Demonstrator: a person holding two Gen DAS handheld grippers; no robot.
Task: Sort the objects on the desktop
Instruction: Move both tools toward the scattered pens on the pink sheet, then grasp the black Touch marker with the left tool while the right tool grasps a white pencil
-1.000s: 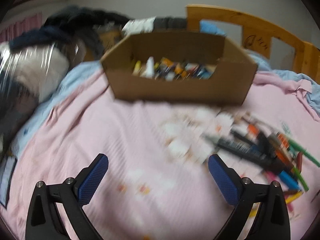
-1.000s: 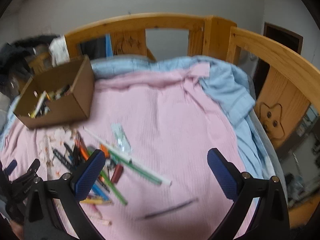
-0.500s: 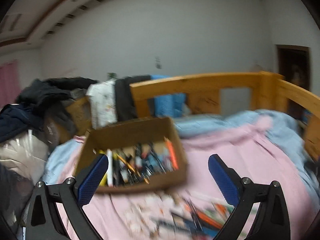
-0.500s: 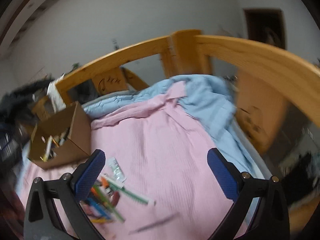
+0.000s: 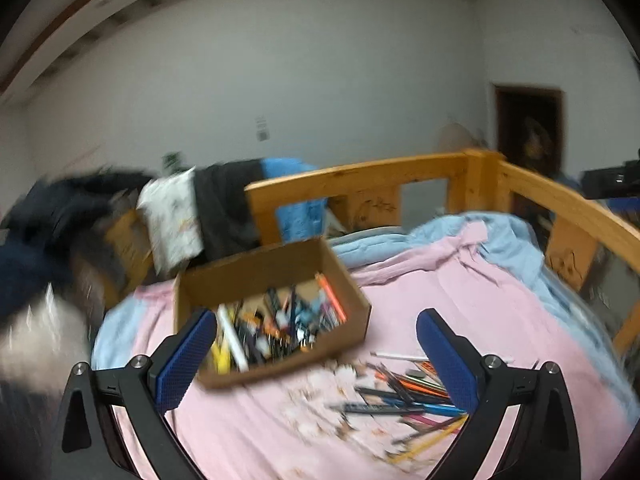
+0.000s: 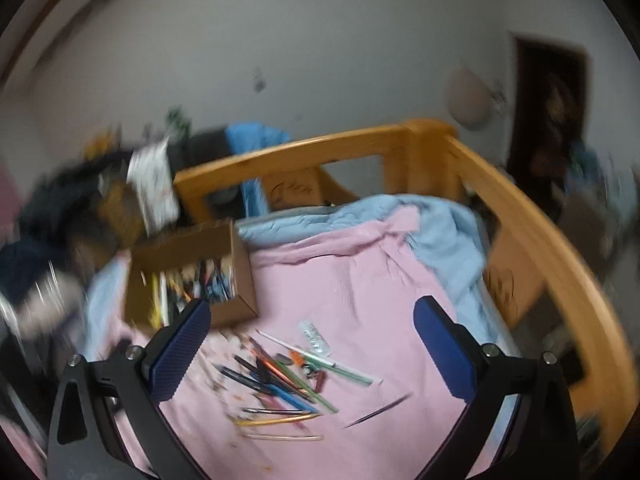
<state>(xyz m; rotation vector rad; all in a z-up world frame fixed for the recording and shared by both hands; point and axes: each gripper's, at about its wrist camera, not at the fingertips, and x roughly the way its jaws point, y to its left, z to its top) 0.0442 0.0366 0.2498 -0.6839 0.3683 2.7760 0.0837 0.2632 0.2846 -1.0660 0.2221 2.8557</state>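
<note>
Both grippers are empty and raised above the bed, so this reads as the gap between picks, not a grasp in progress.

Left gripper [image 5: 316, 354]: jaws spread wide, nothing between the pads. The box [image 5: 352, 334] sits ahead of it, nearer the left pad [image 5: 186, 358], and already holds a heap of pens. The loose pens [image 5: 400, 398] lie on the pink sheet [image 5: 460, 300] ahead and toward the right pad, just beside the box's near corner.

Right gripper [image 6: 312, 354]: also fully open and holding nothing. From this view the loose pens [image 6: 280, 376] sit almost straight ahead between the pads, low in frame. One dark pen [image 6: 378, 410] lies apart from the pile toward the right pad; a clear wrapper [image 6: 316, 338] is at the pile's far edge. The box [image 6: 240, 276] is ahead, off the left pad.

Judged step: sorting is partway done, with many pens boxed and a good cluster left on the sheet.

The next move likely calls for:
- dropping one gripper to the pile; the right one looks better lined up
- choosing a pen at the edge, or the lone dark one, since the pile is crossed and tangled
- turning the jaws across the pen's length
- going in shallow, as the soft sheet may bunch into the pads

Both views are motion-blurred, so exact pen count and types are unclear.
</note>
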